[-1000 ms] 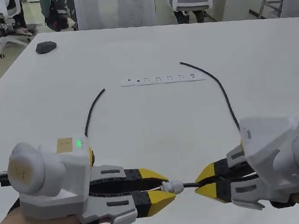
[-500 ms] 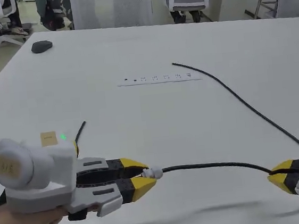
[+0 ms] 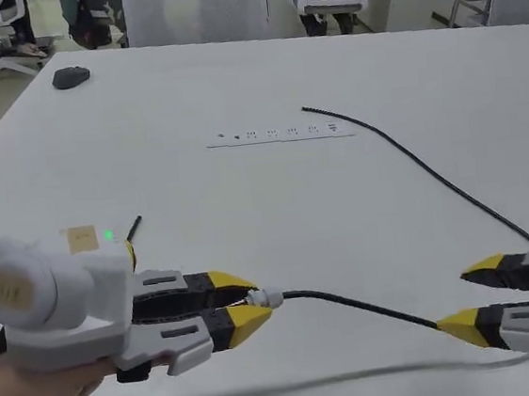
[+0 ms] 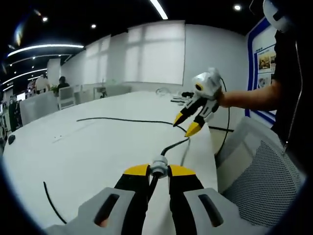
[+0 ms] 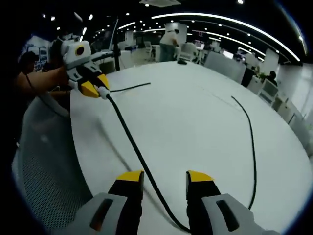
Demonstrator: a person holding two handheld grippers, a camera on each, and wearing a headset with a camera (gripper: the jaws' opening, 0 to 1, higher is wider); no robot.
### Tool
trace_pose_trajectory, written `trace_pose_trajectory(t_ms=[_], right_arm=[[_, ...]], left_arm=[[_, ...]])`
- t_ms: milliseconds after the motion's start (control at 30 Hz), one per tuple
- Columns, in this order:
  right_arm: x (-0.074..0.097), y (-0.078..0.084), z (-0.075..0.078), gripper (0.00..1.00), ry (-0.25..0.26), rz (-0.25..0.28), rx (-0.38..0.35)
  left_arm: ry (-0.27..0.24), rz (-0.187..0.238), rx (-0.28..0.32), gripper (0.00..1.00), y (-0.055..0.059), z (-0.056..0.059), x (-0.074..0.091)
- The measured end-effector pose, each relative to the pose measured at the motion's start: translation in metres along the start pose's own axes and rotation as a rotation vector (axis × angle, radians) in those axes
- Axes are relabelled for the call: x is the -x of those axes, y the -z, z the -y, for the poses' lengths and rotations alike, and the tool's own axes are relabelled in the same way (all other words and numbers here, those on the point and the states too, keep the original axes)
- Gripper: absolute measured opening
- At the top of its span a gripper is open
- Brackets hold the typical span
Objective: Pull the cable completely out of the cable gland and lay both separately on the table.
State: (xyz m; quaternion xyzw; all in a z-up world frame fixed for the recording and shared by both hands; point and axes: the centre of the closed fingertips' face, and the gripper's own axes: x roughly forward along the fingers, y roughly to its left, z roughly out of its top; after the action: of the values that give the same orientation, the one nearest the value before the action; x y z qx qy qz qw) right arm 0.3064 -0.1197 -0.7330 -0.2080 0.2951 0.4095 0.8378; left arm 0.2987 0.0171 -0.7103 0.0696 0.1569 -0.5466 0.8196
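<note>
Two grippers are held over the white table (image 3: 246, 200); the left gripper (image 3: 245, 302), at the lower left of the head view, is closed tight on the small grey cable gland (image 4: 159, 166); the gland is held above the table, at the jaw tips. The black cable (image 3: 351, 303) comes out of the gland and runs to the lower right, straight to the right gripper (image 5: 165, 177); its jaws are wide apart, and in the right gripper view the cable is seen to pass between them without being pinched. Past that gripper the cable bends back and lies on the table, up to the power strip (image 3: 277, 135) near the top middle. So the long line of the cable is set from left to right, and the right gripper is the nearer one to it; a closing of those jaws and a pull to the right, away from the gland, is likely called for next. The cable is not yet out of the gland. A short black end (image 3: 135, 228) is seen above the left gripper; whether it belongs to the same cable cannot be told.
</note>
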Motion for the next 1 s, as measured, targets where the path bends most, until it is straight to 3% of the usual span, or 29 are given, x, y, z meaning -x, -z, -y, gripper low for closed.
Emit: trace_pose_trajectory(t_ms=[33,100,133,300,433,600,800,933,1000], right_arm=[[-0.002,-0.013,-0.007,0.25,-0.02,0.021,0.019],[-0.008,-0.044,-0.025,0.27,-0.072,0.076,0.048],[-0.013,-0.056,-0.036,0.27,-0.112,0.077,0.066],[-0.038,-0.083,-0.061,0.19,-0.19,0.067,0.206],[-0.05,-0.09,-0.062,0.19,-0.194,0.07,0.267],[-0.053,-0.096,-0.068,0.04,-0.224,0.074,0.301],[-0.055,-0.094,-0.07,0.0,-0.238,0.061,0.326],[-0.053,-0.092,-0.07,0.0,-0.23,0.066,0.307],[-0.052,-0.084,-0.061,0.0,-0.177,0.025,0.279]], left_arm=[[0.003,-0.002,-0.006,0.14,-0.002,0.0,0.0],[0.016,-0.012,-0.023,0.14,-0.008,-0.002,0.001],[0.018,-0.019,-0.036,0.14,-0.01,-0.004,0.001],[0.045,-0.046,-0.099,0.14,-0.023,-0.006,0.003],[0.053,-0.058,-0.125,0.14,-0.027,-0.006,0.002],[0.069,-0.076,-0.16,0.14,-0.025,-0.004,0.0],[0.078,-0.08,-0.161,0.14,-0.025,0.0,-0.002],[0.076,-0.081,-0.169,0.14,-0.025,0.002,-0.002],[0.054,-0.099,-0.195,0.14,-0.022,-0.001,-0.001]])
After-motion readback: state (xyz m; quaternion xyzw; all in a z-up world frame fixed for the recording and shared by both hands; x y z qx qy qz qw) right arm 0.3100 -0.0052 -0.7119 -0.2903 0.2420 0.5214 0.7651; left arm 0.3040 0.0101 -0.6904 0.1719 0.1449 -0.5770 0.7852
